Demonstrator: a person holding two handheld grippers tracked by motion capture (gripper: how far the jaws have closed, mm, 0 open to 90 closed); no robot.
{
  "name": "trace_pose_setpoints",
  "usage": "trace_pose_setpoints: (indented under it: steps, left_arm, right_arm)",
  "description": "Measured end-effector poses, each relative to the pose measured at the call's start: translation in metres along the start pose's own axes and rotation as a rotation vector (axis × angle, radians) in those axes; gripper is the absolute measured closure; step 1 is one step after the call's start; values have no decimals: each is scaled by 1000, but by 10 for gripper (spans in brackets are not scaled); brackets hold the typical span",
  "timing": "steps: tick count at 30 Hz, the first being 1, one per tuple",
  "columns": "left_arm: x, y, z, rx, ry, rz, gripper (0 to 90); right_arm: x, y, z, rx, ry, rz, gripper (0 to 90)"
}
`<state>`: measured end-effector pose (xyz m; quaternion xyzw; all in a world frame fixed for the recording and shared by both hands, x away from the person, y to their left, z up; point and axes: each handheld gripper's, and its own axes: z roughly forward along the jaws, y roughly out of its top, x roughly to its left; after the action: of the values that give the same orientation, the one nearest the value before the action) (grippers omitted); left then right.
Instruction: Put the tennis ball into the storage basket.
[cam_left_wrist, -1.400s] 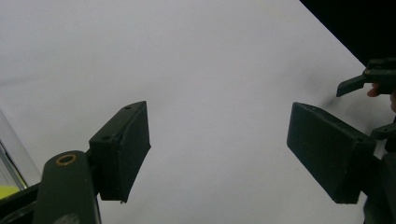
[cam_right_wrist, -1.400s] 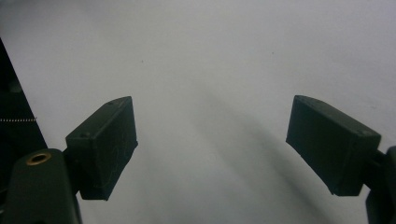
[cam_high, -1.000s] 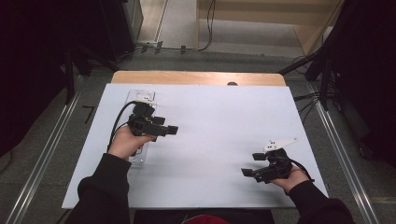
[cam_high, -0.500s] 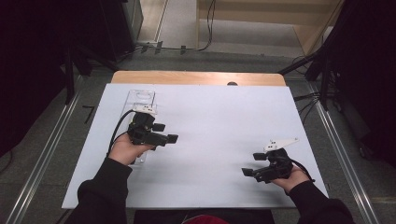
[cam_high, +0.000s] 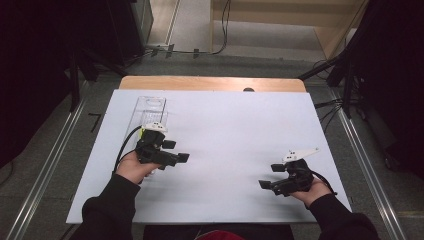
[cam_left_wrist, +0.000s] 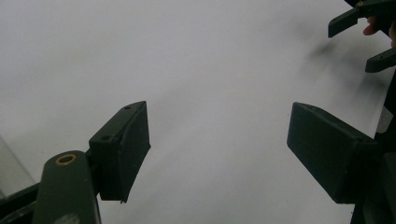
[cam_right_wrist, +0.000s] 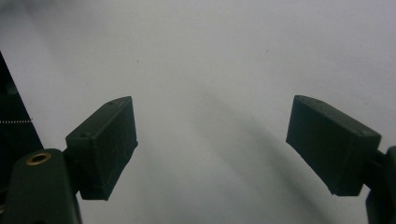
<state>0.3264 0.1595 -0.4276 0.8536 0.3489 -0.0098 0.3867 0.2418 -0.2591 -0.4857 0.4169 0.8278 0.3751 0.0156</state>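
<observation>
Jaws of the left gripper (cam_high: 176, 152) are held apart, empty, over the white surface (cam_high: 225, 130); the clear tray (cam_high: 150, 107) lies just behind it near the left edge; the right gripper (cam_high: 271, 176), also spread, is held near the front right corner; bare room is left between.

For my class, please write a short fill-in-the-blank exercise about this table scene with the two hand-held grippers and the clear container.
1. The jaws of the left gripper stand ____, with nothing between them.
2. The clear plastic container lies on the white table just beyond the ____ gripper.
3. The right gripper holds ____ between its jaws.
4. The person's sleeves are ____ in colour.

Missing words: open; left; nothing; black
</observation>
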Motion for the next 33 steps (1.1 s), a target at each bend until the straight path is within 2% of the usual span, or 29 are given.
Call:
trace_pose_setpoints:
  steps: [7,20,23,27,30,33]
  left_arm:
    - [0,-9,-1,-9,0,-8,217]
    - [-5,-23,-4,-7,22,19,216]
    - [-5,-26,-4,-13,40,27,216]
    - [-6,-30,-5,-22,40,24,217]
    - [-5,-33,-6,-28,24,19,216]
    - [-6,-36,-7,-19,21,23,216]
  right_arm:
    - [0,0,0,1,-1,0,142]
    - [0,0,1,2,-3,3,142]
    - [0,0,1,2,-4,5,142]
    - [0,0,1,2,-5,5,141]
    - [0,0,1,2,-5,6,142]
    - [-1,0,1,3,-6,6,142]
